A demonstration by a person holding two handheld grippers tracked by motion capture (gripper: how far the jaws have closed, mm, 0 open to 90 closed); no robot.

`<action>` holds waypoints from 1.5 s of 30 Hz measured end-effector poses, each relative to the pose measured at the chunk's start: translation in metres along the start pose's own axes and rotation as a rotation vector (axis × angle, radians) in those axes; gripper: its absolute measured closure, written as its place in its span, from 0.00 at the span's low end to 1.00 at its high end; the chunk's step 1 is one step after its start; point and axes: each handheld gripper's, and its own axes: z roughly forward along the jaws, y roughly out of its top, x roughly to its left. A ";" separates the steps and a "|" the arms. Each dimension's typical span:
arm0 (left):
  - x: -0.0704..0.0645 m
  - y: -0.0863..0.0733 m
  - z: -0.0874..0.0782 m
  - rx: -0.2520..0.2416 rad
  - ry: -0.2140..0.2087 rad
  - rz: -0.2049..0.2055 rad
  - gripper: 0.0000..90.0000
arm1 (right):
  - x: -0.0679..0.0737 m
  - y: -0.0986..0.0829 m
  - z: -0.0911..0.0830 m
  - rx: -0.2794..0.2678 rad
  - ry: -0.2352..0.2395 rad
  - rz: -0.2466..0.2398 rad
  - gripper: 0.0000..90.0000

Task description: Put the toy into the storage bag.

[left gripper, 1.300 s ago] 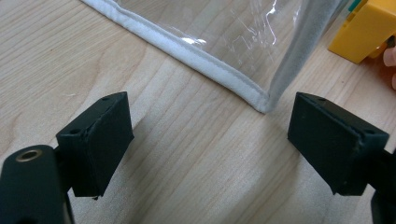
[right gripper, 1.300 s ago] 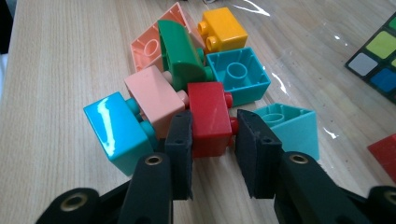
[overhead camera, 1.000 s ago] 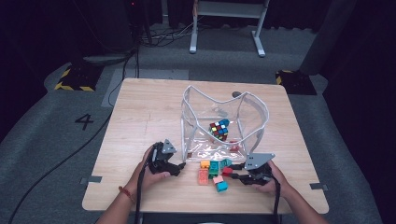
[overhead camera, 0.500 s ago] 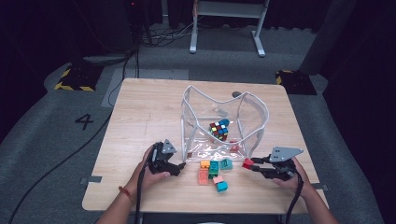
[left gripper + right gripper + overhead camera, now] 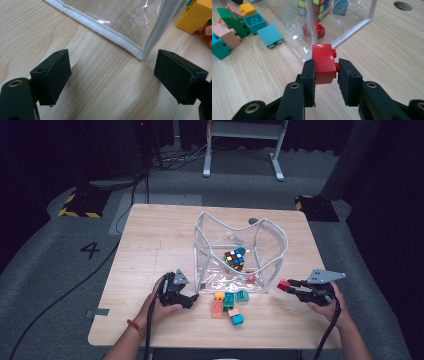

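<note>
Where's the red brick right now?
The red brick sits clamped in the right gripper, lifted at the table's right side in the high view, just right of the clear bag and away from the loose bricks in front of it.

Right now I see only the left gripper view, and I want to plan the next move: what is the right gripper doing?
Observer: The right gripper is shut on a red brick, held just off the near right corner of the clear bag.
Operator: Is anything in the bag?
Observer: Yes, a puzzle cube and a second red brick lie on its floor.
Operator: Beyond my yellow brick, what lies loose?
Observer: Teal bricks, a pink brick and a green piece cluster in front of the bag.
</note>
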 end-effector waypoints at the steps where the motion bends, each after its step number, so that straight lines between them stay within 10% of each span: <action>1: 0.000 0.000 0.000 -0.001 0.000 -0.001 0.16 | -0.001 0.000 -0.001 -0.003 -0.007 0.002 0.76; 23: 0.000 0.000 0.000 0.000 0.000 -0.001 0.16 | -0.055 0.060 -0.034 -0.097 -0.170 0.078 0.76; 45: 0.000 0.000 0.000 -0.001 0.000 -0.001 0.16 | -0.069 0.142 -0.060 -0.149 -0.229 -0.004 0.76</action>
